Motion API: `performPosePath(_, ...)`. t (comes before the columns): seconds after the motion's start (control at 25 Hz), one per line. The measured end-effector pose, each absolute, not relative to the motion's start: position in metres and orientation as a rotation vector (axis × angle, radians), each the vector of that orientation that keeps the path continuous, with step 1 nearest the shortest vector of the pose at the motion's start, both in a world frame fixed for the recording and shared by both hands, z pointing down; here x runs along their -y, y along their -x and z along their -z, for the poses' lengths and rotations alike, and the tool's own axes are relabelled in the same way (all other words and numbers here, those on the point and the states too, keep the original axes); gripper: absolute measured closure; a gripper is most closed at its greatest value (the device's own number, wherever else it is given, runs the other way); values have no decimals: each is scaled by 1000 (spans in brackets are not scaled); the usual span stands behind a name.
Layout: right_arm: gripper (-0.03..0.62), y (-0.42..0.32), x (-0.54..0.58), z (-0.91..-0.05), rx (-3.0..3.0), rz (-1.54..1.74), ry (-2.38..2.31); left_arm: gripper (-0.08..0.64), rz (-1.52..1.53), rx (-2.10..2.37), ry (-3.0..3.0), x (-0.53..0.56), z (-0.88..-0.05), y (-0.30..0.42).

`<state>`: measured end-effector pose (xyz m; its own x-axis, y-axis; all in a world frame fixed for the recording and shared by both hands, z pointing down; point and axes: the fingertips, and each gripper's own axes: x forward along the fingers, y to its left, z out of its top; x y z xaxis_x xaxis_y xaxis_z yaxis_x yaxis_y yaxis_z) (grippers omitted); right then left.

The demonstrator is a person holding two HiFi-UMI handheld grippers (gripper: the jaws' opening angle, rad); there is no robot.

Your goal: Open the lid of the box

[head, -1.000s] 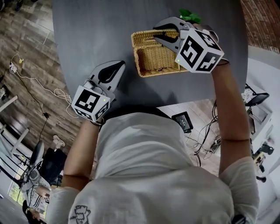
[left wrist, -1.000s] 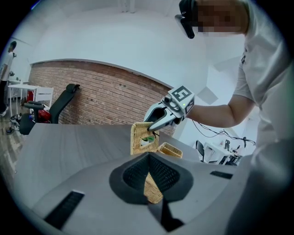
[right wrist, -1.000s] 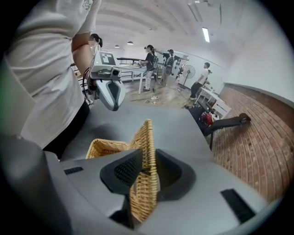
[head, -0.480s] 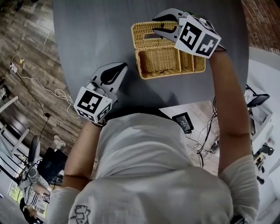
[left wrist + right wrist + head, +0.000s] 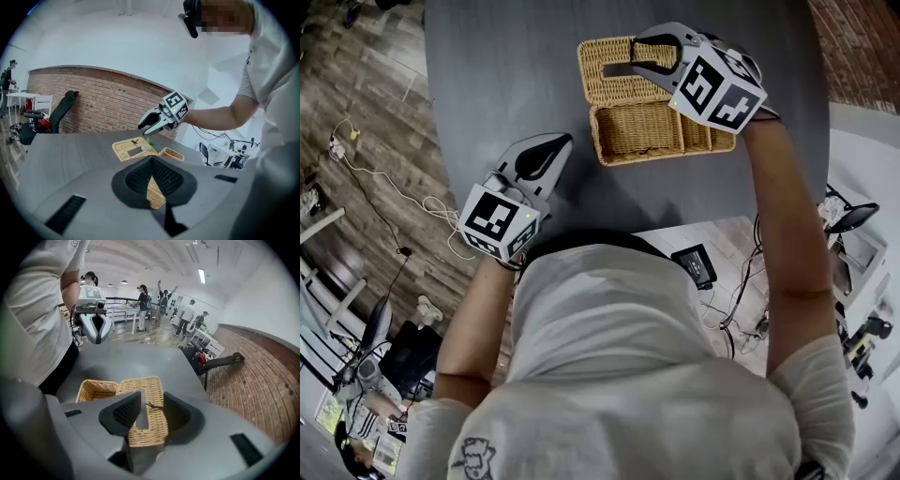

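We judge the task all but done: the lid (image 5: 614, 75) lies folded back flat beside the wicker box (image 5: 661, 131) on the dark grey tabletop (image 5: 506, 75). Our right gripper (image 5: 633, 56) hovers over the lid. Its jaws have just been opening and grip nothing. Our left gripper (image 5: 558, 145) is clenched and empty. Around us are a plank floor (image 5: 356, 94) and a brick wall (image 5: 93, 103).
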<state>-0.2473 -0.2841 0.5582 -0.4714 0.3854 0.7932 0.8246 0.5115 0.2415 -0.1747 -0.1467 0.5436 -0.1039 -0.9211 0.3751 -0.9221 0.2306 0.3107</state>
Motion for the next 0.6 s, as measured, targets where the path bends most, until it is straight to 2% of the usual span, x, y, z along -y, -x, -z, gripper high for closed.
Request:
performPosePath(0.28, 439, 199, 279, -540, 2149, 749, 925, 549, -44, 2091, -1692, 147, -520, 163)
performPosePath(0.6, 448, 135, 239, -487, 2233, 636, 861, 549, -42, 2169, -1710, 124, -450, 145)
